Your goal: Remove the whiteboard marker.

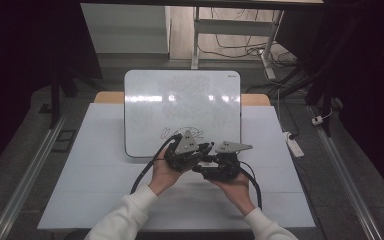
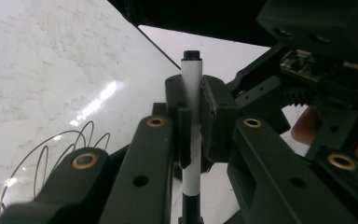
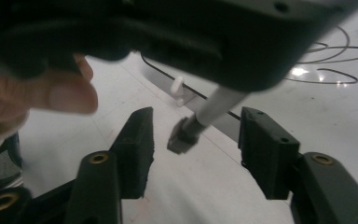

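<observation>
High view: glossy white whiteboard (image 1: pixel 182 112) propped on the white table (image 1: pixel 100 185), black scribbled loops near its lower edge.
Marker: slim white marker pen with black ends (image 2: pixel 192 84), just before the whiteboard's lower edge.
Left gripper (image 2: pixel 193 109): pressed tight on the marker's barrel.
Right gripper (image 3: pixel 193 140): spread, pads astride the marker's dark end (image 3: pixel 182 135), not touching.
Advice: centre that end between the pads, then pinch squarely.
Containers: none seen.

dim room, glare streaks on whiteboard (image 1: pixel 182 107), blurred right gripper view
</observation>
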### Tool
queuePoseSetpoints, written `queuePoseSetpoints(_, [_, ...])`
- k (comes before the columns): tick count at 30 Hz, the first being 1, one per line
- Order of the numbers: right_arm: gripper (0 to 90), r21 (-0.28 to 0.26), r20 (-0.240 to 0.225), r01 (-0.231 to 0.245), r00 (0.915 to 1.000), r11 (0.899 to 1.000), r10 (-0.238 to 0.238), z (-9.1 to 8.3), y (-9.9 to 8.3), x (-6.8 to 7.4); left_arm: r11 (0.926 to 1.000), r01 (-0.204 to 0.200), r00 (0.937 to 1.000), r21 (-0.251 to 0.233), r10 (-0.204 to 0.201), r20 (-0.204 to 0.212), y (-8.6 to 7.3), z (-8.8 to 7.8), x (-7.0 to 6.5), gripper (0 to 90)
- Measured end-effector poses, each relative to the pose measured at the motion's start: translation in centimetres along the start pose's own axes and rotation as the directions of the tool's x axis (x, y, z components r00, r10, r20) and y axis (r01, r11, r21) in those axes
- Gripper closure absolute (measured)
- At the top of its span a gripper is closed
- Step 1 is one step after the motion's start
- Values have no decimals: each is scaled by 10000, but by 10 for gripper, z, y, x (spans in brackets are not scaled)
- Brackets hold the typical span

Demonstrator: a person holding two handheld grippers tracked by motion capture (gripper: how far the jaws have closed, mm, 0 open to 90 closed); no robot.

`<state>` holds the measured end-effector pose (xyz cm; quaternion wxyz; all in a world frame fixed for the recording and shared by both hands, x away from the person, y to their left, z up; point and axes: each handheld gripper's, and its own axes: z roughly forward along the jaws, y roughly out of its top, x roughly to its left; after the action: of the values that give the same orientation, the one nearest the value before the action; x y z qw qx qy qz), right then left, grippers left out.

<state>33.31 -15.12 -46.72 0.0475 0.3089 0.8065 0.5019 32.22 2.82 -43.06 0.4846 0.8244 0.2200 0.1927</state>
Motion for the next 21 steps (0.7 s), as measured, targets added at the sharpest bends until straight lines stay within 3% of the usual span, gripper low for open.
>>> queuePoseSetpoints(11, [706, 323, -229, -711, 9972, 9969, 719, 8, 2, -5, 9999, -128, 9999, 61, 128, 6, 0, 2, -3, 821])
queuePoseSetpoints(21, [764, 527, -171, -1201, 9925, 9914, 1211, 10, 0, -12, 9997, -188, 9998, 137, 187, 42, 0, 5, -8, 808])
